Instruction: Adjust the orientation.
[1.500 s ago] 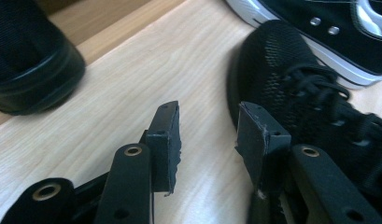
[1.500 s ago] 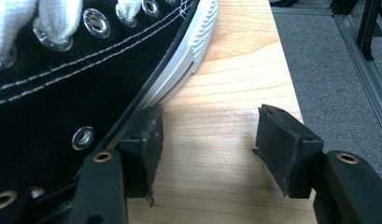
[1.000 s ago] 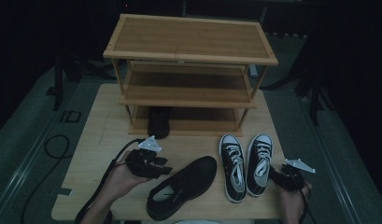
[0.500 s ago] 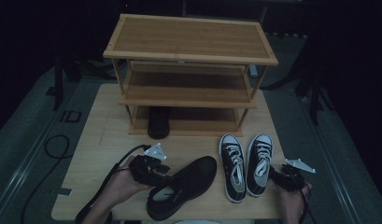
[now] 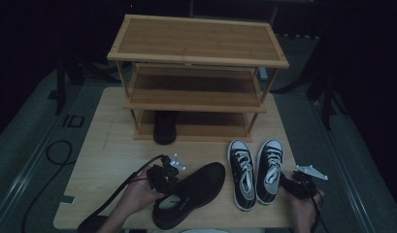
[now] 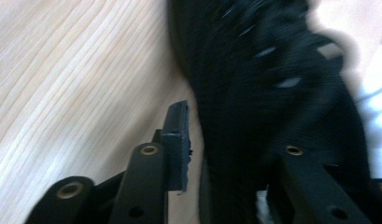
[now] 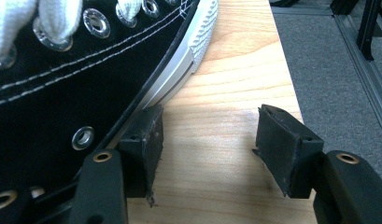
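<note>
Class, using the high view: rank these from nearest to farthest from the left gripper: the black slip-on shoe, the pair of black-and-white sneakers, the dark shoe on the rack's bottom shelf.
1. Black slip-on shoe, touching the left gripper.
2. Dark shoe, straight ahead, bottom shelf.
3. Black-and-white sneakers, off to the right.

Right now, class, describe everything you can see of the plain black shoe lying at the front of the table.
The black shoe is a low slip-on of dark knit-looking fabric with a pale insole. It lies on its sole on the wooden table, toe pointing toward the rack, angled right. The left gripper is at its opening: in the left gripper view one of the fingers stands outside the shoe's side, the other across the fabric, spread wide.
</note>
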The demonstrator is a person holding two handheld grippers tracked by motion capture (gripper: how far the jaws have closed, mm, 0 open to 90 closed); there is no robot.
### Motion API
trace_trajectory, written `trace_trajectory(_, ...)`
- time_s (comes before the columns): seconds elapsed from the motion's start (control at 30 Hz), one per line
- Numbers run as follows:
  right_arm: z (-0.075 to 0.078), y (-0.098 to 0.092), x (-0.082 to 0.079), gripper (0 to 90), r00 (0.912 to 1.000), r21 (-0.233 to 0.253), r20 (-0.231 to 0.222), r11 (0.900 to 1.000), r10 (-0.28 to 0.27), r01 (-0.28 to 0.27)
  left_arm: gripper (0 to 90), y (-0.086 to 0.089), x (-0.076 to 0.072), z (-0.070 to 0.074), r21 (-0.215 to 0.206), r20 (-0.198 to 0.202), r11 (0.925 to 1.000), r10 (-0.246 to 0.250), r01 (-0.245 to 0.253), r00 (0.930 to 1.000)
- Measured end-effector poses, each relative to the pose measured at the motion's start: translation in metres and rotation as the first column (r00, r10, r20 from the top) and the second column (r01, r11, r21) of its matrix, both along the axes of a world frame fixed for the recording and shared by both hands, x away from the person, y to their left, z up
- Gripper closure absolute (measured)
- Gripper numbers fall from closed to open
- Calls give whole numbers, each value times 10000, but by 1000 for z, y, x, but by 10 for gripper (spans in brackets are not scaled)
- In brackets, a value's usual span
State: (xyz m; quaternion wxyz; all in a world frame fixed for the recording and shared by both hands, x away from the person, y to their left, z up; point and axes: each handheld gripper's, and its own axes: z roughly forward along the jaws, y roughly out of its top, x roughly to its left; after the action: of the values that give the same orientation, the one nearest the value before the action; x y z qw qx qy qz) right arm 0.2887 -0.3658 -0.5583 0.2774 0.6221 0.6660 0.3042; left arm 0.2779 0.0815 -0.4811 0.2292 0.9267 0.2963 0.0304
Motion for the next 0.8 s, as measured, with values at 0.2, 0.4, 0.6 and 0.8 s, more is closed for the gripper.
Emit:
trace_trajectory(0.2, 0, 0, 0, 409, 10000, 4, 1, 10000, 0, 0, 874, 2, 4, 0, -133, 113, 9993, 358, -356, 9993)
trace_trajectory(0.4, 0, 0, 0, 409, 10000, 6, -1, 10000, 1, -1, 877, 9, 17, -1, -552, -102, 9953, 794, -798, 9968)
trace_trajectory(0.6, 0, 0, 0, 409, 10000, 10, 4, 10000, 2, -2, 876, 18, 29, 1, -816, -54, 9867, 1403, -1403, 9901)
trace_trajectory(0.8, 0, 0, 0, 409, 10000, 5, -2, 10000, 1, -1, 872, 31, 52, 0, -1050, -74, 9621, 2524, -2518, 9676)
